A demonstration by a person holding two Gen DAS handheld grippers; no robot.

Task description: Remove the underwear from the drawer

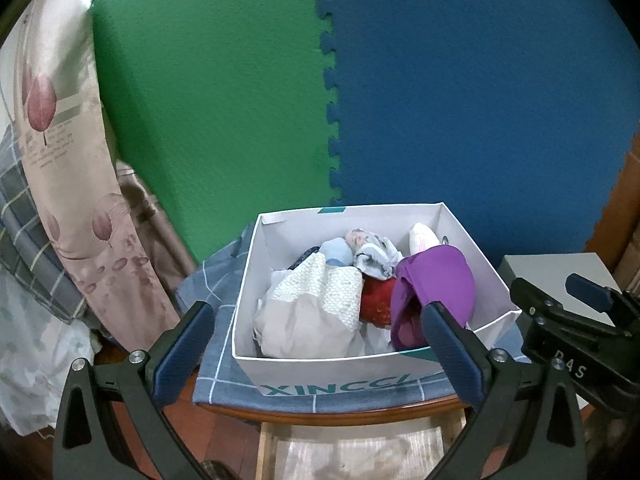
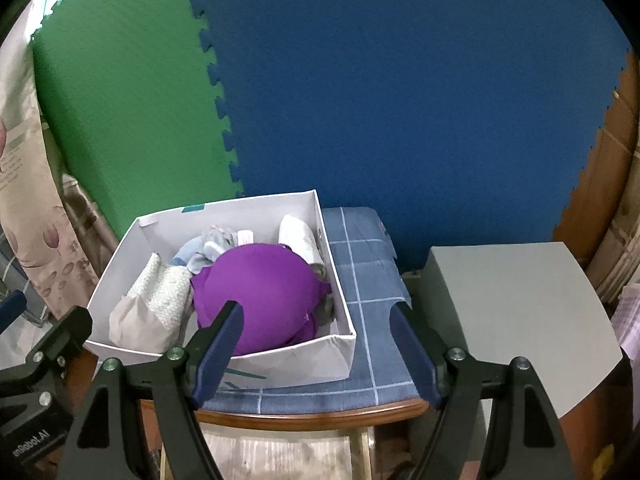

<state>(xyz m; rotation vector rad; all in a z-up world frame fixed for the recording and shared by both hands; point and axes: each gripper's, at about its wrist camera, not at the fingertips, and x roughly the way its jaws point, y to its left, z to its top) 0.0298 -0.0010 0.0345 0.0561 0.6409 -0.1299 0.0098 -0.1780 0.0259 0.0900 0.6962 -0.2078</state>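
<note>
Stood at the start of the task, by the look of it: nothing lifted yet, both tools empty. Box [image 1: 476, 248] low and centre in the left view, lower left of centre in the right view, on a blue checked cloth [image 2: 360, 264] over a wooden stool. Held a heap of garments: purple underwear [image 2: 260, 292] on top at the near right of the box, bulging above the rim; a pale dotted piece [image 1: 320, 300] to its left; a red item [image 1: 376, 300] between them, mostly buried; grey-and-blue bundles [image 1: 372, 252] toward the far wall. Left gripper [image 1: 320, 320] hovered before the near wall, fingers spread wide, its right finger overlapping the purple fabric in the picture, though contact could not be told. Right gripper [image 2: 316, 324] likewise spread wide, left finger overlapping the purple mound, right finger over the cloth outside the box. Grey surface [image 2: 520, 300] at the right of the frame, free as a likely place to set things down. Best handled, probably, by bringing the right gripper down over the crown of the purple piece, pinching a fold of cloth only, clear of the box wall. Worth steadying the box with the left gripper, since light cardboard could ride up with the fabric. Slow, straight lift advised, to shed any neighbour snagged underneath.
</note>
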